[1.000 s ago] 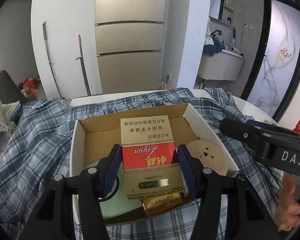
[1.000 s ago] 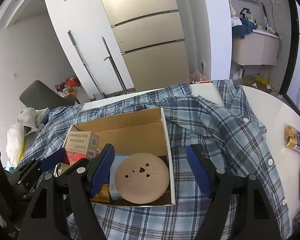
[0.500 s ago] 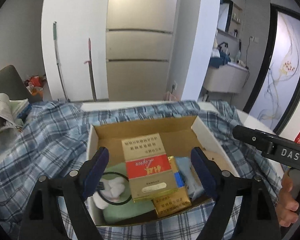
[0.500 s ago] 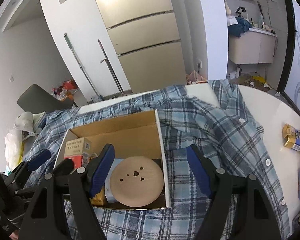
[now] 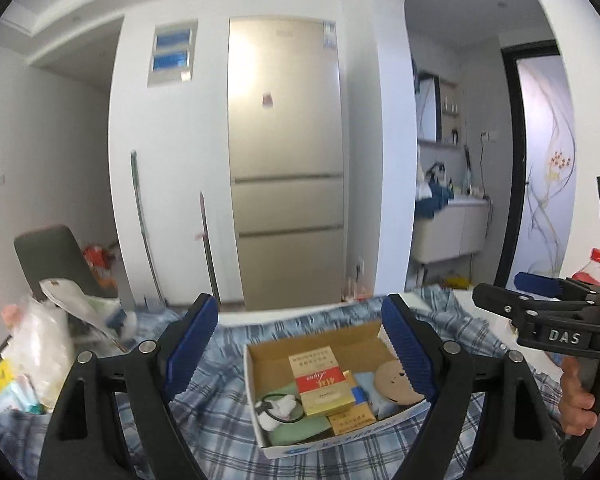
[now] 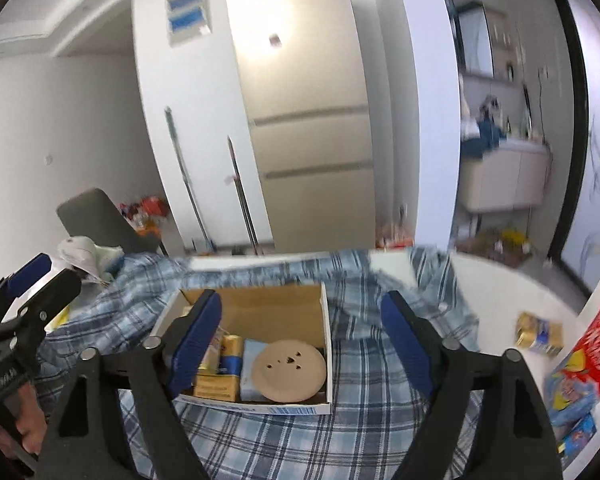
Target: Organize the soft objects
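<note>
Cardboard box [image 5: 342, 336], contents partly claw-hidden

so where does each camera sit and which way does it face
Left wrist: on the left gripper, looking forward and slightly down over its open blue fingers at the box on the plaid shirt; right gripper and a hand show.
Right wrist: on the right gripper, fingers opening, same heading; left gripper shows.
Shared: box, shirt, fridge.
</note>
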### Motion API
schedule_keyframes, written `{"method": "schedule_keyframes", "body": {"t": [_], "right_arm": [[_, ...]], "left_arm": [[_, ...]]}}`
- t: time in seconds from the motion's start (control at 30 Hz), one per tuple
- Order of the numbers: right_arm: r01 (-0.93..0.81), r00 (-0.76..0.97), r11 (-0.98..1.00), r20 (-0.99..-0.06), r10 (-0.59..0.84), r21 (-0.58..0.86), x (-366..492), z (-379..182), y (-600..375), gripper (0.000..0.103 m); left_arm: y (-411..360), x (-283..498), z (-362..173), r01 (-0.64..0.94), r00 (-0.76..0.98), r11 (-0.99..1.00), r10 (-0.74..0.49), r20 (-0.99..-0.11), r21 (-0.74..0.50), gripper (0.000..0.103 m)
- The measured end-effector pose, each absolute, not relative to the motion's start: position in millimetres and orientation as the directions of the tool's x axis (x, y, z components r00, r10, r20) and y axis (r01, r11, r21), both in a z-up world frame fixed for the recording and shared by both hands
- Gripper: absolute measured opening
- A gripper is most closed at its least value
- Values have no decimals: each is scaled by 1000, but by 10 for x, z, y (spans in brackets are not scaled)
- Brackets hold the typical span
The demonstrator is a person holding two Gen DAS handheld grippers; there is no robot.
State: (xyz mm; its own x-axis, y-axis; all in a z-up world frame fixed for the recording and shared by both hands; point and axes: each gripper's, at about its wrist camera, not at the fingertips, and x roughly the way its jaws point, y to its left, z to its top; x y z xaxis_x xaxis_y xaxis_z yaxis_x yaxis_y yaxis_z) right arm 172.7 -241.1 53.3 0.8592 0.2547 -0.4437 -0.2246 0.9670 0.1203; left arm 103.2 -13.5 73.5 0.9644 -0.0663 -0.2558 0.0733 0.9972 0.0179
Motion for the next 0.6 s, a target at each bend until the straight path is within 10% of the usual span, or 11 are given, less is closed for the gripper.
{"method": "schedule_keyframes", "body": {"t": [0.17,0.6], "right_arm": [[-261,912,960,-300,279,98,1286,695,-2418,103],[-308,940,946,-122,319,96,800,459,-2540,103]], "left_arm": [[-127,594,782,62,986,997,-54,-160,43,95],[-41,110,476,59,998,998,-58,-20,31,103]]}}
